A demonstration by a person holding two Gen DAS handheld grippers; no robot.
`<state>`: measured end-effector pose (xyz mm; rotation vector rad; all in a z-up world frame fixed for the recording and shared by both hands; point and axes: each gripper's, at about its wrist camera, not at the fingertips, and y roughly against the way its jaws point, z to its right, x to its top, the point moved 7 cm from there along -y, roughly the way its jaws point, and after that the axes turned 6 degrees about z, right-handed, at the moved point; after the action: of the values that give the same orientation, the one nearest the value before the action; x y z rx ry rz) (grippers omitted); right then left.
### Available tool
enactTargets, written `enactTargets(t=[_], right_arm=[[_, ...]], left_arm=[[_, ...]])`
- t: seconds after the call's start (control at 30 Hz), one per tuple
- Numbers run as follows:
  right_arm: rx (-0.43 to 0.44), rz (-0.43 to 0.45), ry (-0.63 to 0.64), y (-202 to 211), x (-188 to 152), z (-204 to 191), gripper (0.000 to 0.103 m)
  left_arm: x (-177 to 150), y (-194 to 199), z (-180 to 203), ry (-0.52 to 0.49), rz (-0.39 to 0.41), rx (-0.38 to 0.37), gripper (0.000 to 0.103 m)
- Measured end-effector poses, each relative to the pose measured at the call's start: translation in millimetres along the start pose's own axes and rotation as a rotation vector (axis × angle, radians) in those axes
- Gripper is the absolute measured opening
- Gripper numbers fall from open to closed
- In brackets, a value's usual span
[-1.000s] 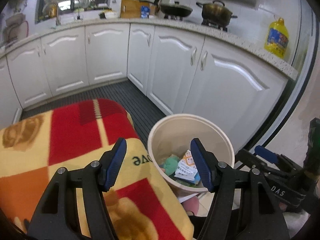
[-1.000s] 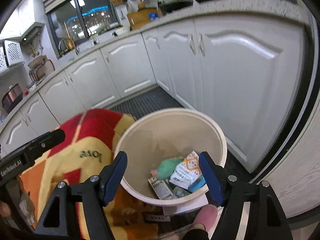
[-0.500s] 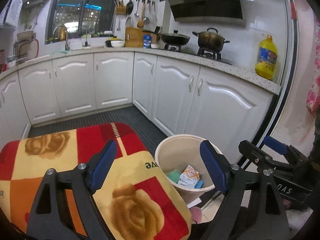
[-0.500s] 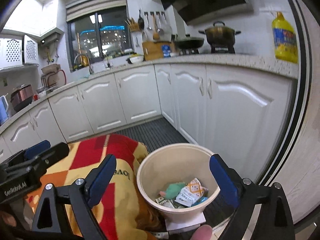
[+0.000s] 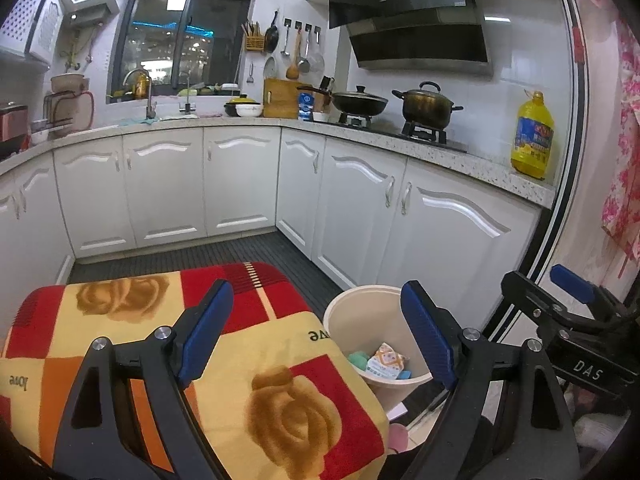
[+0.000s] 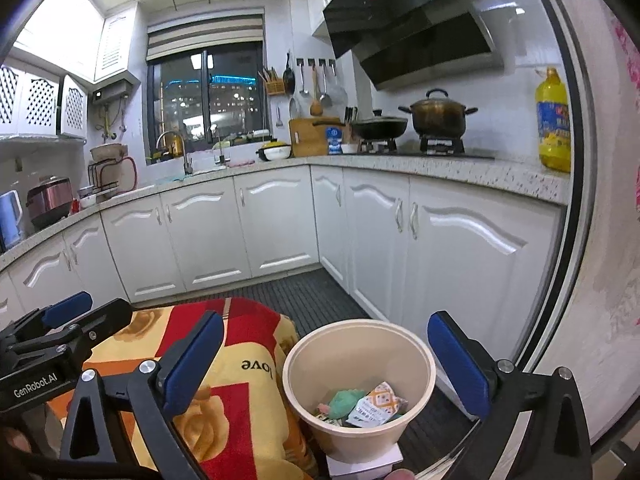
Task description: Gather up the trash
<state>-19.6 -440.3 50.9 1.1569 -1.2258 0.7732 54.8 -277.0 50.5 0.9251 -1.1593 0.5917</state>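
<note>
Both grippers, left [image 5: 316,330] and right [image 6: 326,360], you had lifted away from the bin [image 6: 420,412], jaws wide and empty; trash [image 6: 362,404] lay inside, so collection seemed finished.

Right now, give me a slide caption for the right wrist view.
Open right gripper above a cream trash bin holding wrappers, beside a red-and-yellow blanket.
</note>
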Motion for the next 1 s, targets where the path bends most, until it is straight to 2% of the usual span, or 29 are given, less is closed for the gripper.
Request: enactTargets(t=[0.23, 1.0], right_arm=[[-0.009, 0.023, -0.005, 10.0, 1.1, -0.4, 0.103], [-0.011, -0.003, -0.005, 1.8, -1.0, 3.5, 0.103]], left_arm=[[0.3, 5.3, -0.4, 0.005, 0.007, 0.003, 0.085], [-6.8, -0.2, -12.6, 0.011, -0.015, 0.043, 0.085]])
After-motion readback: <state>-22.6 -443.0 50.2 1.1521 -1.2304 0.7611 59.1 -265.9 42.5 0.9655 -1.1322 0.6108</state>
